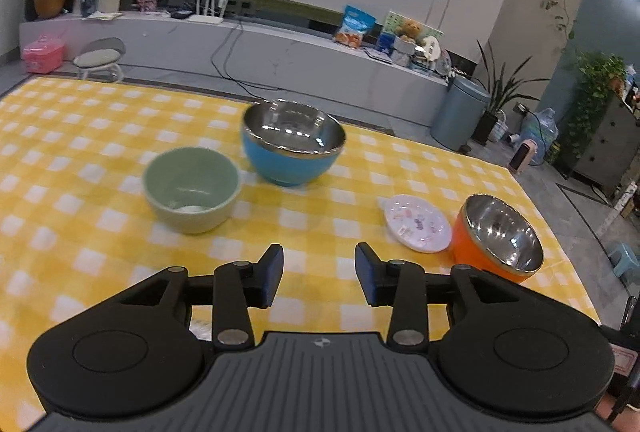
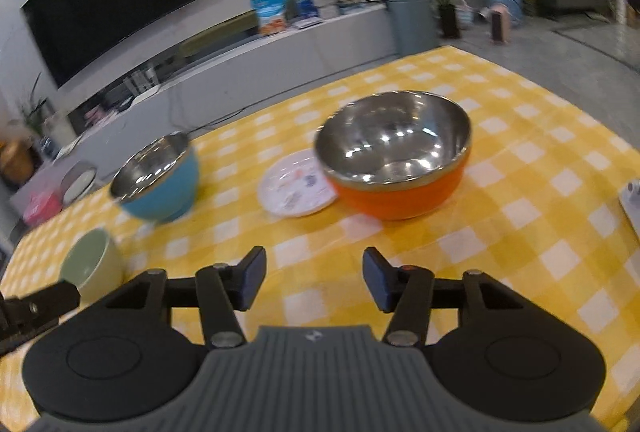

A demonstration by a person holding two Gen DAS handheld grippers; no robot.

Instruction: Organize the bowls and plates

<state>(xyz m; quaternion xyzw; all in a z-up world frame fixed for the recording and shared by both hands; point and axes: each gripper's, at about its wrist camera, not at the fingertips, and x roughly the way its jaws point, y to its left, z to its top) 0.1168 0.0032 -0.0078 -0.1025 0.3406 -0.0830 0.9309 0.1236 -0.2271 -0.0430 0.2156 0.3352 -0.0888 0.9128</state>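
A pale green bowl [image 1: 192, 189] and a blue bowl with a steel lining [image 1: 292, 144] stand side by side on the yellow checked tablecloth [image 1: 100, 136]. To the right lie a small white patterned plate [image 1: 418, 222] and an orange steel-lined bowl [image 1: 500, 234], touching or nearly so. My left gripper [image 1: 319, 274] is open over bare cloth, short of the bowls, with nothing between its fingers. In the right wrist view my right gripper [image 2: 314, 278] is open and empty, short of the orange bowl [image 2: 394, 156], the plate [image 2: 296, 184], the blue bowl [image 2: 158, 176] and the green bowl [image 2: 90, 266].
The table's far edge faces a long grey TV console [image 1: 240, 44] under a dark screen. A grey bin [image 1: 460, 114] and potted plants stand on the floor at the right. A white object [image 2: 632, 200] lies at the cloth's right edge. Part of the other gripper [image 2: 36, 306] shows at the left.
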